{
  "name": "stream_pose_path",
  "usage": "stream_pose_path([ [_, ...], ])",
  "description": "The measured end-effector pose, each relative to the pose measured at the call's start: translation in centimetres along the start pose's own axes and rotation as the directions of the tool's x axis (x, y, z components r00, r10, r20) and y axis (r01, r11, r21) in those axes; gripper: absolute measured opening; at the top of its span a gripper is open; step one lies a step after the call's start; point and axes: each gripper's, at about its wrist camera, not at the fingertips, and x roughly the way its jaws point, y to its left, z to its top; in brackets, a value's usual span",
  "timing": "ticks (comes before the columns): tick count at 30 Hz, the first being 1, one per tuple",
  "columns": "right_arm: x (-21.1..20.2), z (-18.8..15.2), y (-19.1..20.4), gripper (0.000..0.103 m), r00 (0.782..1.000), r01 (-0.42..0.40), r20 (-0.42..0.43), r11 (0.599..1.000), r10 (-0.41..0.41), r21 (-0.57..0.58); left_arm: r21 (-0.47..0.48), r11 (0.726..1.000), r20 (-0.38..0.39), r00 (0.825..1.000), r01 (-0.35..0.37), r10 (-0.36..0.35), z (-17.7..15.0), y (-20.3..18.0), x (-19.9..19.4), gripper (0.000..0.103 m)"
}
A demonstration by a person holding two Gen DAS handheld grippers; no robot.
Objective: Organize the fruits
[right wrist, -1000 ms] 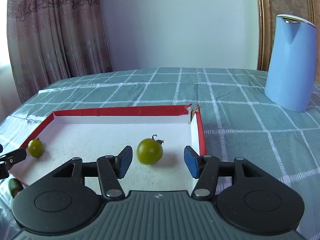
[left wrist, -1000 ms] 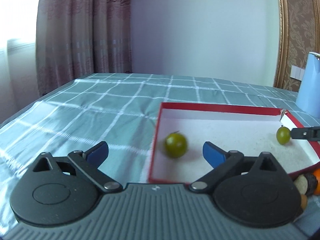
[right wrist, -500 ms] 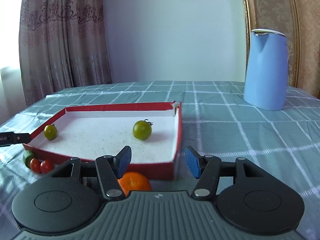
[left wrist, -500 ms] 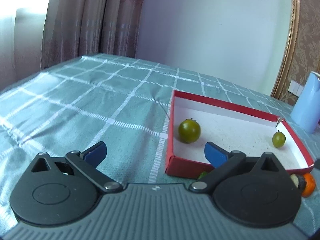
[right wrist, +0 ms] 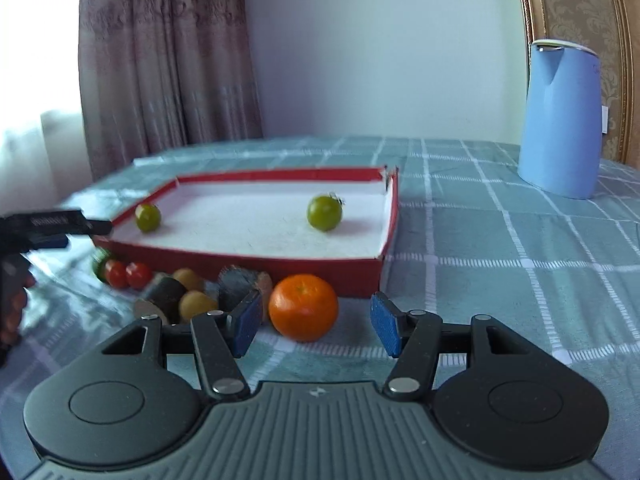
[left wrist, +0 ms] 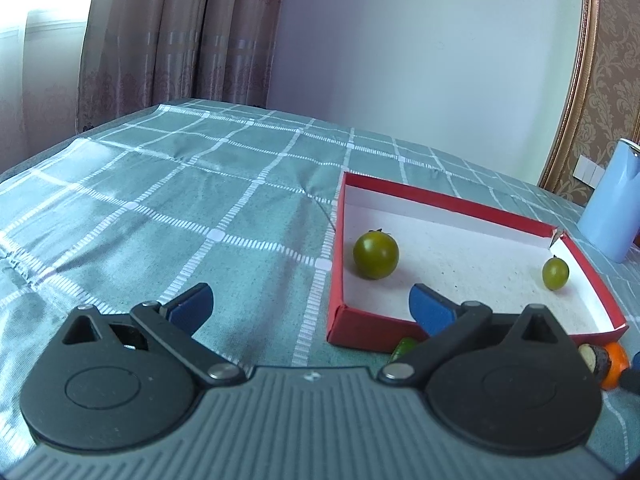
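A shallow red box (left wrist: 448,202) (right wrist: 248,258) with a white floor holds two green tomatoes: one (left wrist: 375,255) (right wrist: 147,217) near its left wall, one (left wrist: 555,274) (right wrist: 324,213) near its right wall. In front of the box lie an orange (right wrist: 303,307) (left wrist: 616,364), two red cherry tomatoes (right wrist: 128,275), yellow fruits (right wrist: 196,304) and dark cut pieces (right wrist: 166,294). My left gripper (left wrist: 310,306) is open and empty, short of the box's near left corner. My right gripper (right wrist: 316,324) is open and empty, with the orange just beyond its fingers.
A blue kettle (right wrist: 562,120) (left wrist: 610,204) stands on the teal checked tablecloth (left wrist: 160,208) to the right of the box. Curtains (right wrist: 160,64) and a wall lie behind the table. The left gripper's tip (right wrist: 56,222) shows at the right wrist view's left edge.
Both grippers have pulled back and up from the box, each leaving a green tomato inside. The fruits in front of the box have come into the right wrist view.
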Motion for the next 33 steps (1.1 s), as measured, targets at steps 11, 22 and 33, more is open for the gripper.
stream_pose_path([
  [11,2.4,0.4,1.6,0.055,0.995,0.075,-0.066,0.997,-0.077,-0.031,0.007,1.0,-0.004,1.0,0.014,-0.014,-0.1,-0.1,-0.1,0.103],
  [22,2.6,0.5,1.6,0.056,0.995,0.054,-0.077,0.998,-0.056,-0.022,0.243,0.97,0.031,1.0,-0.01,0.002,-1.6,-2.1,-2.4,0.103],
  [33,2.7,0.5,1.9,0.062,0.996,0.044,-0.082,0.999,-0.046,-0.03,0.444,0.896,0.073,0.997,-0.007,-0.029,-3.2,-4.3,-3.6,0.103],
])
